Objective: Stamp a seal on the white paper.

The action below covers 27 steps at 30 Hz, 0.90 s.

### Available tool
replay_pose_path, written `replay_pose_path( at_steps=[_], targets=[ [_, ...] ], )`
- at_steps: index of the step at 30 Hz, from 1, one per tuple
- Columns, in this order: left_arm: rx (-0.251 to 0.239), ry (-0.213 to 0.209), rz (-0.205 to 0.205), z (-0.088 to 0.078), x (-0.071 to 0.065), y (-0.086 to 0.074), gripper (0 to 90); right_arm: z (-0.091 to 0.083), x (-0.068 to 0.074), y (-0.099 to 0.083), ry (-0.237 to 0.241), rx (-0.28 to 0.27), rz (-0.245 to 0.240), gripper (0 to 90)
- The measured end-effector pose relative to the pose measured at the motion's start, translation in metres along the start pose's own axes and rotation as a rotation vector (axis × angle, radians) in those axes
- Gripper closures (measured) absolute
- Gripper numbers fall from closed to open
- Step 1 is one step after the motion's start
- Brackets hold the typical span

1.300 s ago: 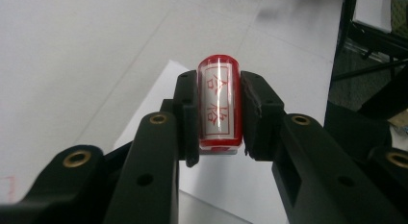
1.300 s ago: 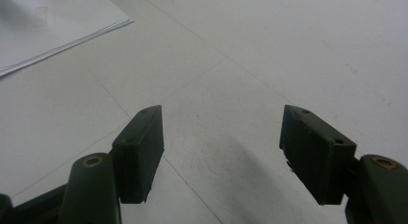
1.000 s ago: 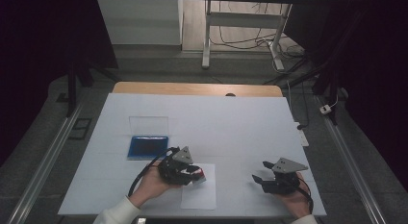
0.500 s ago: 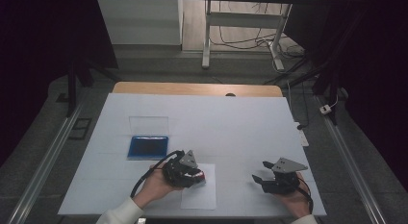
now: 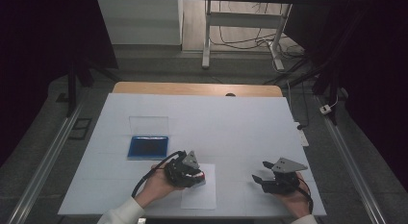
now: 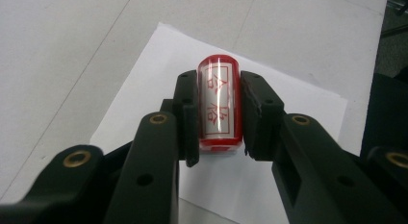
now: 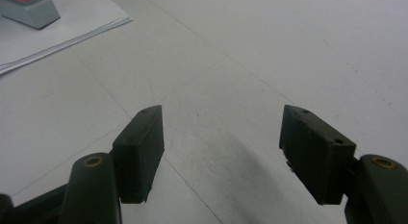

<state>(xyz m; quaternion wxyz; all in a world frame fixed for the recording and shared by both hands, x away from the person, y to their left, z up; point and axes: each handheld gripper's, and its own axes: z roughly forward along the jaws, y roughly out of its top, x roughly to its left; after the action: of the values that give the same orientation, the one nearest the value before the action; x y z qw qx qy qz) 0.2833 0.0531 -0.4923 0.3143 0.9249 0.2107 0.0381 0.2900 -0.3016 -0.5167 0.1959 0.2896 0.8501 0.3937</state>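
A red stamp (image 6: 220,101) with red characters on its clear top sits between the jaws of my left gripper (image 6: 220,113), which is shut on it, over a white paper sheet (image 6: 288,94). In the high view the left gripper (image 5: 195,175) rests over that paper sheet (image 5: 199,197) near the table's front edge. My right gripper (image 5: 258,179) stands open at the front right, its jaws wide apart over bare table in the right gripper view (image 7: 221,152). The stamp's grey base (image 7: 29,11) and the paper's edge (image 7: 72,36) show at the upper left of that view.
A blue ink pad (image 5: 148,147) with its clear lid (image 5: 149,124) raised behind it lies left of centre. The white table cover (image 5: 231,128) stretches to a wooden edge (image 5: 192,88) at the back. Metal rails run down both sides.
The left gripper with the stamp has shifted slightly to the right over the paper. The right gripper has stayed where it was.
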Motion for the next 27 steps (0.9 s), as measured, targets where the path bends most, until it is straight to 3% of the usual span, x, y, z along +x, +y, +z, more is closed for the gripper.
replay_pose_path(
  at_steps=[15, 27],
  targets=[
    [0.028, 0.013, 0.009, 0.0018, -0.004, 0.0032, 70.8, 0.0003, 0.0001, 0.0002, 0.008, -0.005, -0.002, 31.9],
    [0.09, 0.029, 0.021, 0.0063, -0.0057, 0.008, 71.3, 0.0017, 0.0023, 0.0013, 0.0, 0.008, -0.005, 31.9]
  ],
)
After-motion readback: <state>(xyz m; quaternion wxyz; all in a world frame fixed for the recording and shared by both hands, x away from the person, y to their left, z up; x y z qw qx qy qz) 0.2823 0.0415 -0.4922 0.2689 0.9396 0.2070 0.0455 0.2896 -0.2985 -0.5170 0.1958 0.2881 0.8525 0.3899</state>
